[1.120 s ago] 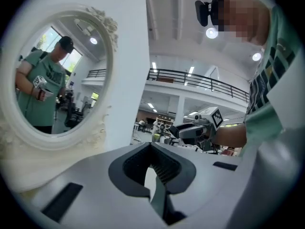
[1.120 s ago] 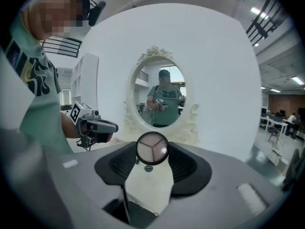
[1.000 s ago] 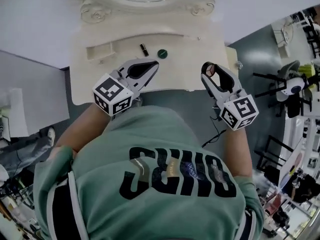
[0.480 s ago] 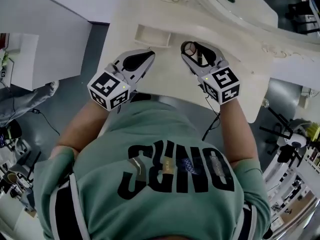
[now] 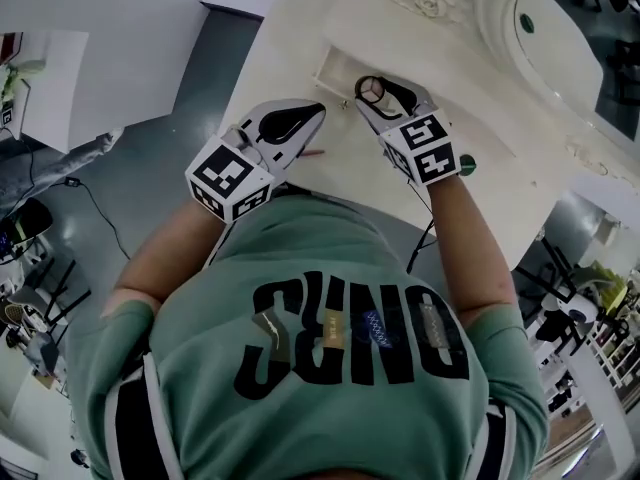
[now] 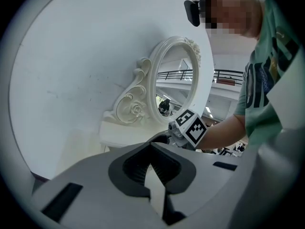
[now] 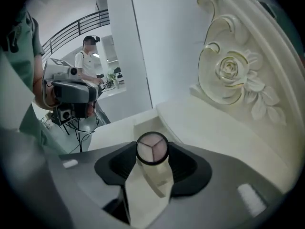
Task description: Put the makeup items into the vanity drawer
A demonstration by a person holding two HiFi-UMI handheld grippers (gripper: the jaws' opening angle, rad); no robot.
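Observation:
A round black-rimmed compact (image 5: 372,90) with a pale pink three-part face (image 7: 151,148) sits between the jaws of my right gripper (image 5: 374,88), which is shut on it. It hangs just over the small open drawer (image 5: 337,69) on the cream vanity top (image 5: 480,118); in the right gripper view the drawer (image 7: 143,124) lies right behind the compact. My left gripper (image 5: 316,112) hovers at the vanity's front edge, jaws shut and empty (image 6: 151,145). A small green round item (image 5: 467,165) lies on the vanity beside my right wrist.
The ornate oval mirror (image 5: 560,38) with carved roses (image 7: 231,70) rises behind the drawer. A thin reddish stick (image 5: 312,152) lies at the vanity edge under the left gripper. Grey floor and a white cabinet (image 5: 50,78) are to the left.
The right gripper has carried the compact leftward across the vanity to above the small drawer. The left gripper has stayed near the front edge. The head view has swung round.

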